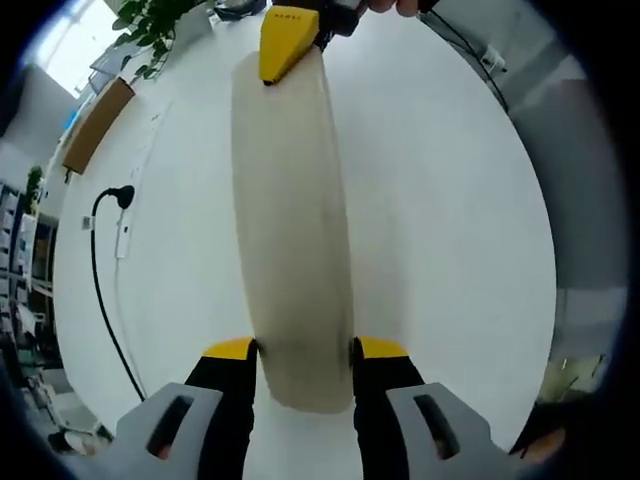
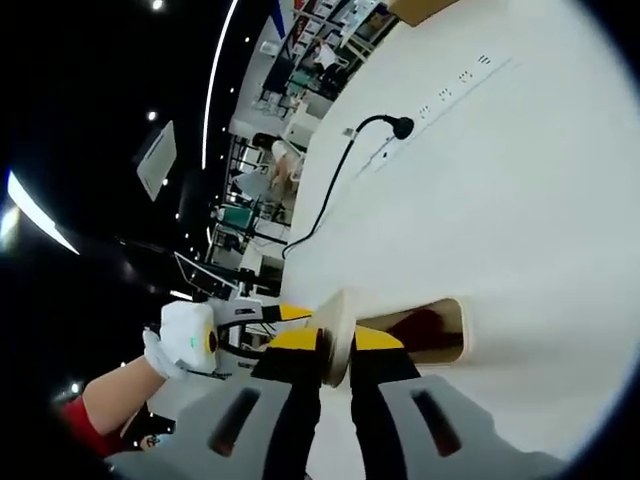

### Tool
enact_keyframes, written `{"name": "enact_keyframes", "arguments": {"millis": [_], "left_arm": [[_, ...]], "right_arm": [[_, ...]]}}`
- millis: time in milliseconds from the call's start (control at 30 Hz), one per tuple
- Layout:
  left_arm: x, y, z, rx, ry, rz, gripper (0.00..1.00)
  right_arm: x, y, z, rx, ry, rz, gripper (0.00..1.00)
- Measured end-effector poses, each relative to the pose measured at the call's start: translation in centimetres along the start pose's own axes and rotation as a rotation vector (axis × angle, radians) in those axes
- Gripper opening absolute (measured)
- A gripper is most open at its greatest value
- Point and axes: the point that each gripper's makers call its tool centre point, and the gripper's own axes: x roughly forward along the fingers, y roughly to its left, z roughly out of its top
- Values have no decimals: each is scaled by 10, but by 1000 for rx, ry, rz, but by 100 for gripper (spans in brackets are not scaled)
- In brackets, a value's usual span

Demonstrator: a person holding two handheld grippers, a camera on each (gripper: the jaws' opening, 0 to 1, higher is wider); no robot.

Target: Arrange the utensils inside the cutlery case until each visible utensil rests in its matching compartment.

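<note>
Above white table (image 1: 450,200): both tools clamp long, smooth beige case (image 1: 295,230), left (image 1: 303,350), right (image 2: 335,345).

In the left gripper view the cutlery case (image 1: 295,230) runs from near to far above the counter (image 1: 450,200), its near end between the left gripper (image 1: 303,350) jaws, its far end held by the right gripper (image 1: 285,45). Left of it a cable (image 1: 100,290) lies on the counter; a plant (image 1: 150,30) stands far left. In the right gripper view the right gripper (image 2: 335,350) pinches the case's wall.
</note>
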Motion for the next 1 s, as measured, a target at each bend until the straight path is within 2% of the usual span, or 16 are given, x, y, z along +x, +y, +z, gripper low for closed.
{"name": "enact_keyframes", "arguments": {"millis": [133, 267, 333, 533, 700, 800, 900, 1000], "left_arm": [[4, -6, 0, -12, -3, -13, 38], [6, -3, 1, 28, -5, 12, 37], [9, -6, 1, -16, -9, -11, 37], [13, -7, 0, 0, 8, 13, 36], [12, -9, 0, -43, 18, 23, 36], [12, -10, 0, -49, 18, 28, 36], [11, -11, 0, -55, 28, 36, 36], [11, -11, 0, -58, 32, 38, 36]], "right_arm": [[3, -5, 1, 11, 18, -7, 7], [6, -16, 1, 20, 26, -29, 8], [8, -20, 1, 34, 30, -29, 8], [12, -34, -6, 40, 67, -83, 11], [16, -44, -5, 39, 89, -114, 14], [11, -41, -13, 5, 101, -132, 15], [6, -43, -9, -62, 82, -157, 15], [1, -46, -6, -92, 82, -178, 17]]}}
